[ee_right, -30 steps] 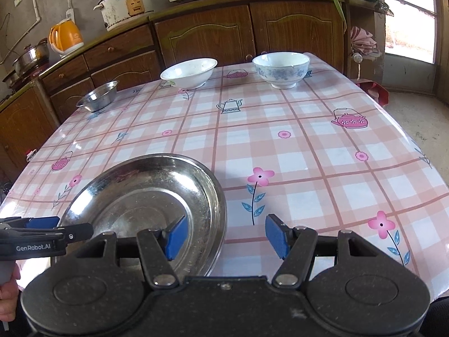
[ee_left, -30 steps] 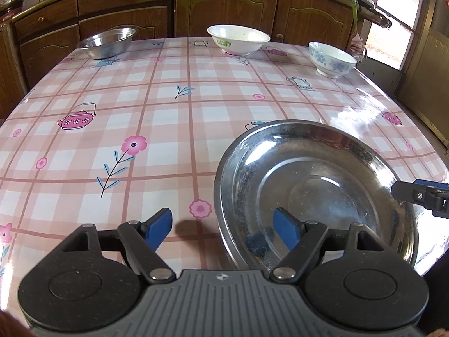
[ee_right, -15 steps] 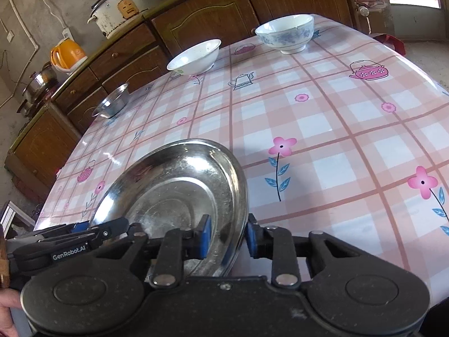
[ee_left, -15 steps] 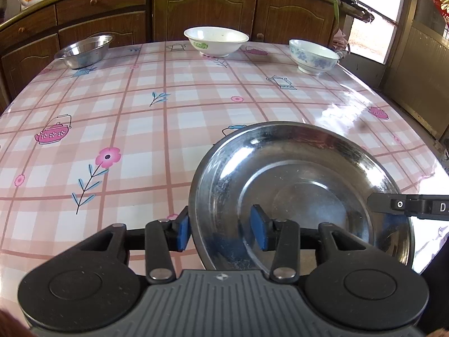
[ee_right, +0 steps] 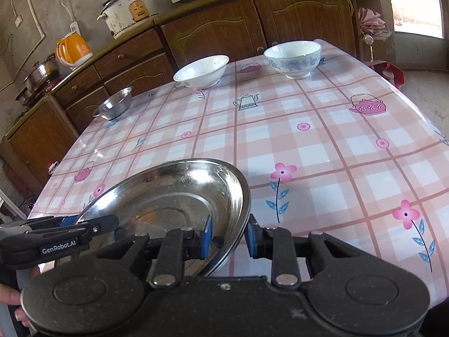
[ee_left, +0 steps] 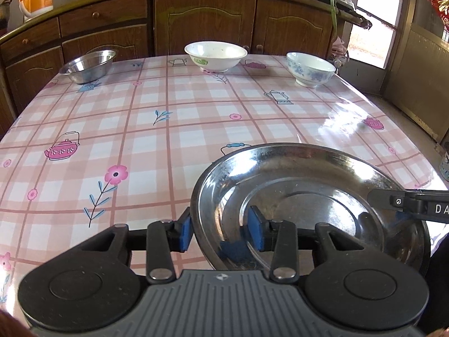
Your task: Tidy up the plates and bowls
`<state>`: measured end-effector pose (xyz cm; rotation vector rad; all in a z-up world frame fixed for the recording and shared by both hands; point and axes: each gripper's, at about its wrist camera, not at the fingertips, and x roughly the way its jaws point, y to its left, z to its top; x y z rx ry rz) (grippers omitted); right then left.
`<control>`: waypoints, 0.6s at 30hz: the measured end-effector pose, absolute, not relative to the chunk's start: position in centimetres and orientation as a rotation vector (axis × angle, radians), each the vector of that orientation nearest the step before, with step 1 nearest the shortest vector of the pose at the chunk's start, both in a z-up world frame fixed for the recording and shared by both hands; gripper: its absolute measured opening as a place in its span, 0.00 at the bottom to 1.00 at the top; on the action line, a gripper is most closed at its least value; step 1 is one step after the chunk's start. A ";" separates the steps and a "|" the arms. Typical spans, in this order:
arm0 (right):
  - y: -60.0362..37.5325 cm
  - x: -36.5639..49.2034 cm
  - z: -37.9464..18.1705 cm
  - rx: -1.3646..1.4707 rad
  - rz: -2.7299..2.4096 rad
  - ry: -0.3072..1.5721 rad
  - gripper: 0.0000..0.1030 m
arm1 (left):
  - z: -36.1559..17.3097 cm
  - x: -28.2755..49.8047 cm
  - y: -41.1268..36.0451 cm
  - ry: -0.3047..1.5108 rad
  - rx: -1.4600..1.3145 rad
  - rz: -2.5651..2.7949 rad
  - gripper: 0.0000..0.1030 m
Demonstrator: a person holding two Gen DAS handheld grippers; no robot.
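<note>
The left claw [ee_left: 220, 229] has its jaws closing, with the near-left rim of the steel plate [ee_left: 308, 193] between the blue pads; the right claw [ee_right: 228, 234] is clamped on the plate's opposite rim (one pad inside the dish, one outside). The plate sits at the near edge of the table [ee_left: 196, 129]; well ahead of both claws stand a steel bowl [ee_left: 88, 66], a white bowl [ee_left: 215, 56] and a blue-patterned bowl [ee_left: 310, 68].

The steel plate [ee_left: 308, 196] is polished, mirror-bright metal, faintly scuffed. A glossy plastic checked cloth [ee_left: 196, 129] covers the worktop. Two bowls [ee_left: 215, 56] look like glazed ceramic; a third bowl [ee_left: 87, 66] is shiny metal. The cabinets [ee_left: 204, 19] are varnished wood.
</note>
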<state>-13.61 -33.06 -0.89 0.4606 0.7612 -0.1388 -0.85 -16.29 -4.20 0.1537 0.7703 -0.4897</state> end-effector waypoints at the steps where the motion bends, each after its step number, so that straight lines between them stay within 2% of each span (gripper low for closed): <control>1: -33.0 -13.6 -0.5 0.454 -0.138 0.754 0.32 | -4.0 -0.9 -16.2 0.769 0.152 -0.487 0.39; 18: -31.8 -11.9 3.6 0.405 -0.113 0.697 0.32 | 0.4 -0.7 -14.9 0.681 0.139 -0.466 0.39</control>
